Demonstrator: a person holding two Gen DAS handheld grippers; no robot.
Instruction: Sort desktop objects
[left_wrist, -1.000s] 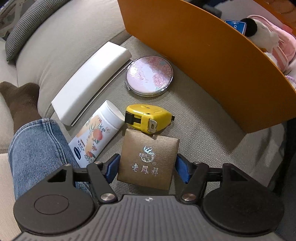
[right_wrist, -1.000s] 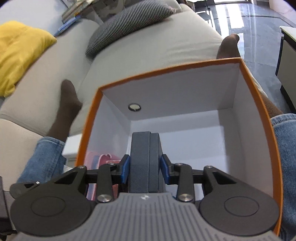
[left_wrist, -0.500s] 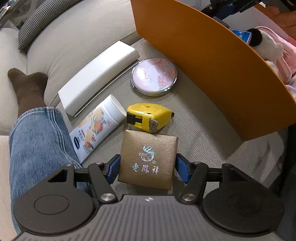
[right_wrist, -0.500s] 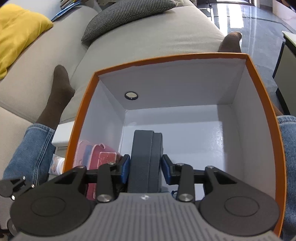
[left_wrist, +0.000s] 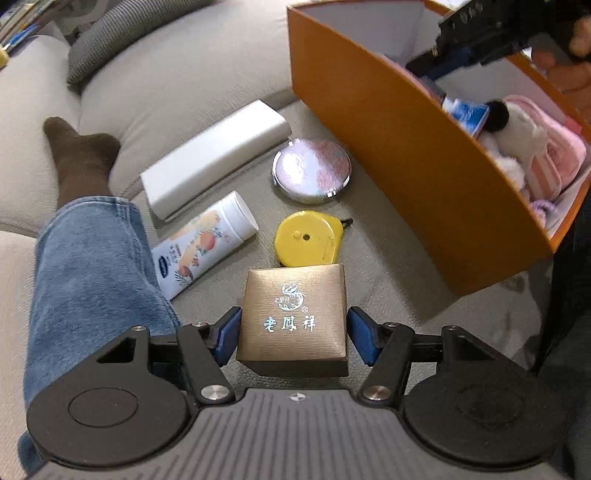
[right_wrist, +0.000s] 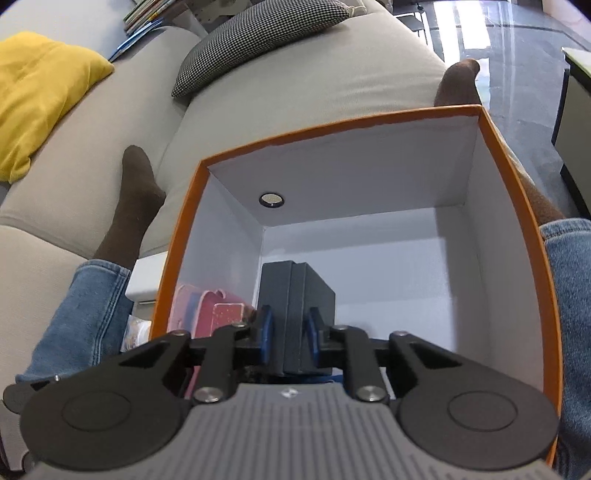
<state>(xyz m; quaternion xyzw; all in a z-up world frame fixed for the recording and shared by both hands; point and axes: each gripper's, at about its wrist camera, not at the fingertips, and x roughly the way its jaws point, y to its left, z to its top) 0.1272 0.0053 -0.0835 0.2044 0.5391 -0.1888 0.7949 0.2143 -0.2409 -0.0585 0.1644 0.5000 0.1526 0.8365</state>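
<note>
So the left gripper has the gold gift box between its fingers — blue pads sit right at both side walls, and the box looks lifted off the sofa cushion, so I'd call it clamped. A second ago the same box was lower and the camera was closer to the clutter; now the view has risen and tipped toward the orange box, enough that its white inside and the stuff already in there (pink pouch, something fluffy) show up. Reads to me like the gold box is on its way over.

Right gripper is down inside the orange box with its fingers pressed on a dark grey case. Over the last second the case has dropped deeper — before, it filled the gap near the rim; now it stands near the white floor beside the pink things. Can't quite tell if it's touching the floor yet; the gripper body hides its bottom edge.

Left on the cushion: yellow tape measure just beyond the gold box, lotion tube, round compact mirror, and a long white case. So 2 items are mid-delivery and 4 are waiting. Main risk I see: both grippers crowding the same box opening.
</note>
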